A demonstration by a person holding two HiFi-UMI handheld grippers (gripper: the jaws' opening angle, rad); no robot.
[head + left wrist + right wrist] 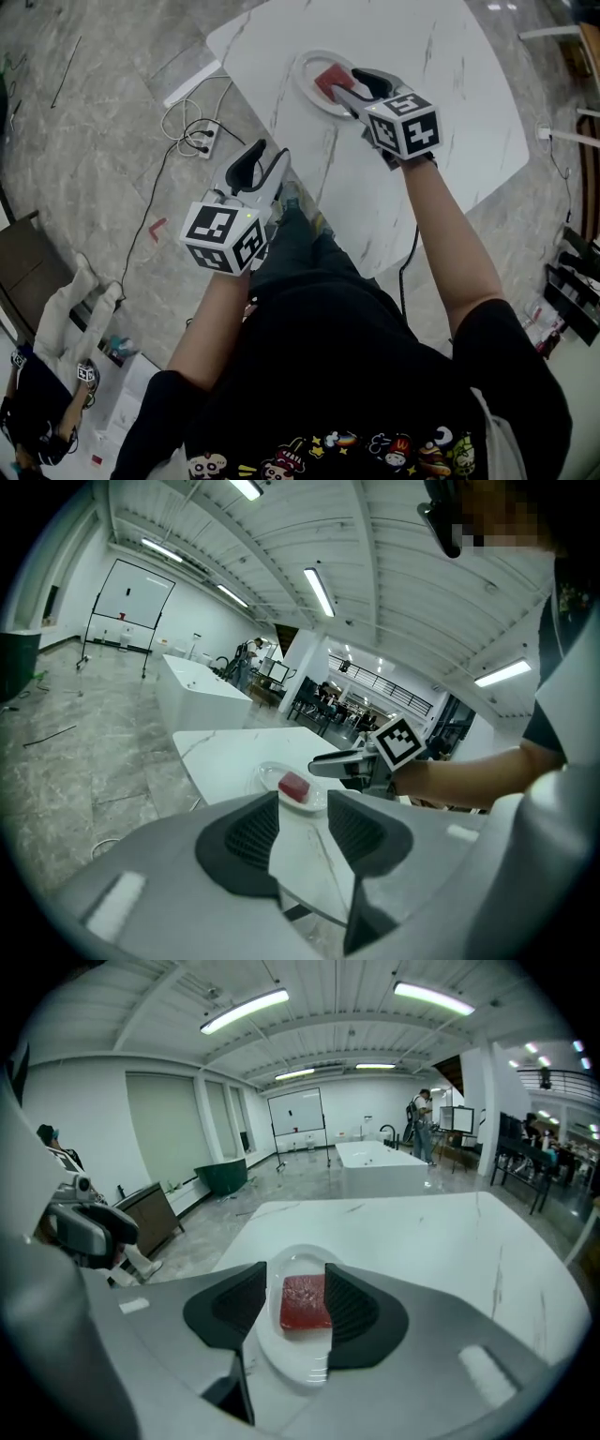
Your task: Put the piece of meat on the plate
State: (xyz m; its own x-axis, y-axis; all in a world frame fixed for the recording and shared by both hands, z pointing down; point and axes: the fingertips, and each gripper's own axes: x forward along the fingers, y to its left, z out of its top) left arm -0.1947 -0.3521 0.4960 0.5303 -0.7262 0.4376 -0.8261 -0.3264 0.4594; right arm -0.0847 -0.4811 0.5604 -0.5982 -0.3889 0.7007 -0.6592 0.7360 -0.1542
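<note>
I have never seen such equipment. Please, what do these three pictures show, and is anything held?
A person holds a two-jaw gripper in each hand; no robot. The head view looks down from a camera on the person's head. The other two cameras ride on the grippers and look along their jaws. On the white table stands a plate with a red piece of meat on it. The right gripper hovers above the plate, jaws apart, holding nothing. The left gripper is open and empty too.
</note>
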